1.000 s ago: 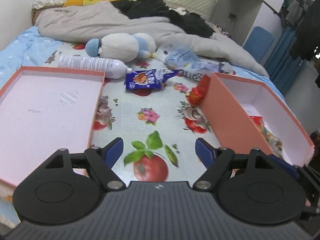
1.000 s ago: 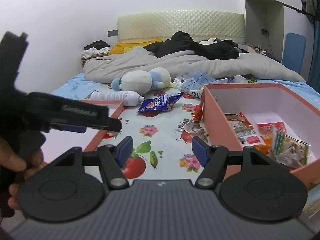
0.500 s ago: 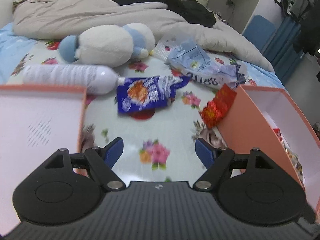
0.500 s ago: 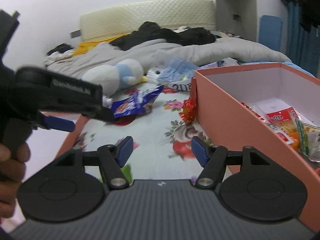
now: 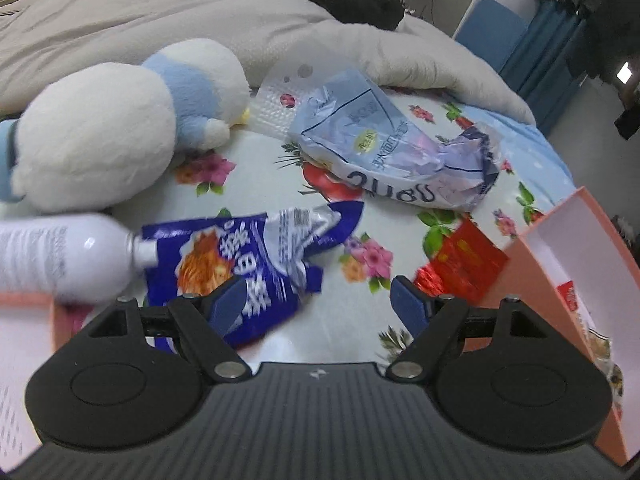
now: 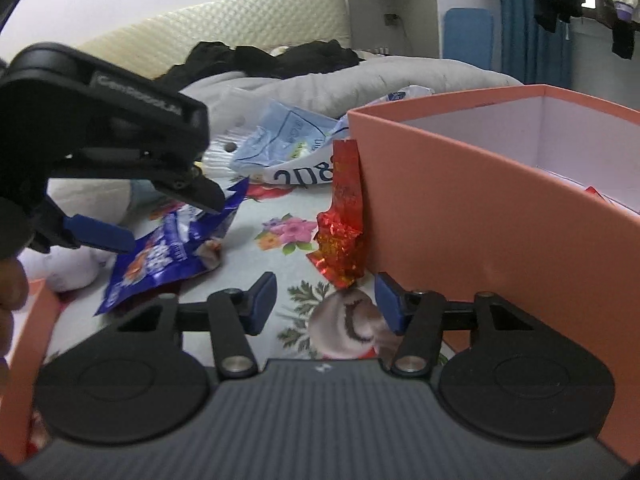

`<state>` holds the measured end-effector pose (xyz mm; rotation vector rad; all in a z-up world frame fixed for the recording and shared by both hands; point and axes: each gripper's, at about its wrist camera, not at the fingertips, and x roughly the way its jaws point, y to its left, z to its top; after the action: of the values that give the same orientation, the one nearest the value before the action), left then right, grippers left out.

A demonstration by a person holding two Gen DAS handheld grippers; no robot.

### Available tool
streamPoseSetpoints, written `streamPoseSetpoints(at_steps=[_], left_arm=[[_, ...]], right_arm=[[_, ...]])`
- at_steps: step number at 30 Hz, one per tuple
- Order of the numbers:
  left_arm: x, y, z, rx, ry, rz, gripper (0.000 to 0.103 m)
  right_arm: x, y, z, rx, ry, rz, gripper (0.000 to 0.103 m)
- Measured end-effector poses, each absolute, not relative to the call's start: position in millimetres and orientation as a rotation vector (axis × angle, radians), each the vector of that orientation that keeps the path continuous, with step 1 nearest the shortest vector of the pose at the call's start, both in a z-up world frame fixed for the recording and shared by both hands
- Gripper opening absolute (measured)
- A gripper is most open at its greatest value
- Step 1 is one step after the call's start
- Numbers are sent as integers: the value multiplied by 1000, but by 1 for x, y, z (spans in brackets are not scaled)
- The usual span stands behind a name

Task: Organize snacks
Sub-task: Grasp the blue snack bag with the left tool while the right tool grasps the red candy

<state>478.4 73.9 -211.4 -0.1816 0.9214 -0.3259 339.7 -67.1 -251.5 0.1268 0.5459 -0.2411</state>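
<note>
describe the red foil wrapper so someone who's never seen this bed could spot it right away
Find the tall orange box on the flowered bedsheet. The red foil wrapper leans against its outer wall. It is the only shiny, crinkled red packet; the nearby blue snack bag lies flat, away from the box.

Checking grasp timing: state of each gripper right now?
Left gripper: open, empty, over the blue snack packet.
Right gripper: open, jaws just been closing, empty, near the red wrapper.
</note>
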Motion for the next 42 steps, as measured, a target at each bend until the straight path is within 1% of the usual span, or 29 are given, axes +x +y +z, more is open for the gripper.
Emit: streamPoseSetpoints(at_steps=[5, 12, 13, 14, 16, 21, 26, 37, 42], left_arm=[[500, 72, -224, -139, 938, -313, 82], [508, 87, -233, -164, 968, -286, 82], [509, 89, -233, -168, 971, -281, 82], [509, 91, -234, -173, 977, -275, 82], [510, 96, -237, -192, 989, -272, 82], [512, 93, -237, -169, 998, -272, 83], [514, 87, -237, -141, 1009, -278, 83], [516, 75, -245, -62, 1021, -275, 83], [516, 75, -248, -66, 1018, -267, 80]], right_arm=[[359, -61, -257, 105, 546, -293, 52], [368, -59, -258, 103, 564, -195, 53], [367, -59, -258, 114, 567, -167, 52], [366, -61, -257, 130, 570, -141, 49], [363, -63, -255, 148, 579, -127, 48], [359, -64, -253, 141, 576, -184, 48], [363, -73, -252, 192, 575, -234, 48], [379, -70, -259, 199, 592, -242, 47], [387, -69, -263, 194, 607, -244, 46]])
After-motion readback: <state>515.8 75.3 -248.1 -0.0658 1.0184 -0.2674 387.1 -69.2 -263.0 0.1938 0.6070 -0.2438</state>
